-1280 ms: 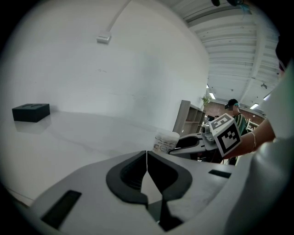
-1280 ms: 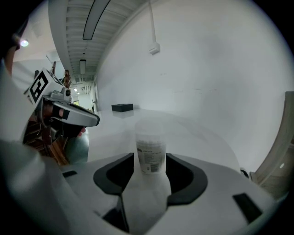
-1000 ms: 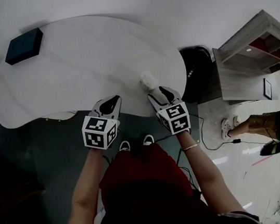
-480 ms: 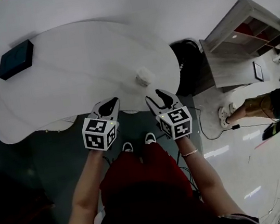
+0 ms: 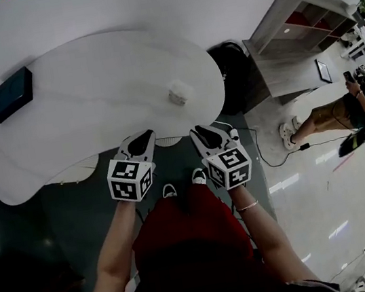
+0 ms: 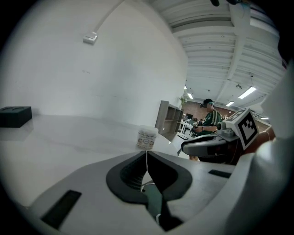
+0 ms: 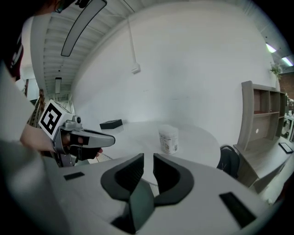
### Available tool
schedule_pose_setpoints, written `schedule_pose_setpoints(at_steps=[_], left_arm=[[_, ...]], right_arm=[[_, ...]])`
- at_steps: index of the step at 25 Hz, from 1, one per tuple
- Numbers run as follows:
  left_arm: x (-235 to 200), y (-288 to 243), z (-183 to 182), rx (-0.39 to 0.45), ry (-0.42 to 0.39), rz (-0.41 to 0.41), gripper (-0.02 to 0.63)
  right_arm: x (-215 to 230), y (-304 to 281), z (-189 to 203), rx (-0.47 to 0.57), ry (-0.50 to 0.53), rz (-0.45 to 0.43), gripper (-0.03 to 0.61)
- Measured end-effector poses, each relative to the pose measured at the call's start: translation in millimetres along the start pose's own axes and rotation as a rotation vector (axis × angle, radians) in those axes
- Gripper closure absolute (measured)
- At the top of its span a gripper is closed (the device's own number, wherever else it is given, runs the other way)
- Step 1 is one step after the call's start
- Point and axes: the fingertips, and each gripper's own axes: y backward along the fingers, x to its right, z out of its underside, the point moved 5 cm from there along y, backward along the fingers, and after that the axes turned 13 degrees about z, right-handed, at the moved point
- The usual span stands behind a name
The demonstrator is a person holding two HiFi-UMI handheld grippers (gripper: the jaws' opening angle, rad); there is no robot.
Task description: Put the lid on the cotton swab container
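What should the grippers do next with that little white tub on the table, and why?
Probably just let both rest: the small white round cotton swab container looks already lidded, standing on the white table. The right gripper, its jaws having just been closing on nothing, and the left gripper, jaws together, are both empty.

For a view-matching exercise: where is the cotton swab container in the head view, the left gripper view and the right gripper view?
Head view: cotton swab container stands on the white table, near its right-hand edge.
Left gripper view: cotton swab container at picture centre, on the table.
Right gripper view: cotton swab container just right of centre.
Shared landmark: the dark box, left of the container in all three views.
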Motion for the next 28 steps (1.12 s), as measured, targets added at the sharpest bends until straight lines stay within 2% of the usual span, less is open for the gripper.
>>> schedule_pose_setpoints(at_steps=[9, 17, 28], left_arm=[[19.5, 1.1, -0.5, 0.015, -0.013, 0.007, 0.588], [32.4, 6.6, 0.5, 0.033, -0.003, -0.059, 0.588], [78.7, 15.4, 4.8, 0.047, 0.001, -0.143, 0.588]], right_arm=[[6.3, 25.3, 5.5, 0.027, -0.064, 0.021, 0.551], [11.5, 41.2, 13.8, 0.029, -0.066, -0.021, 0.563], [25.7, 77.9, 18.3, 0.051, -0.042, -0.075, 0.563]])
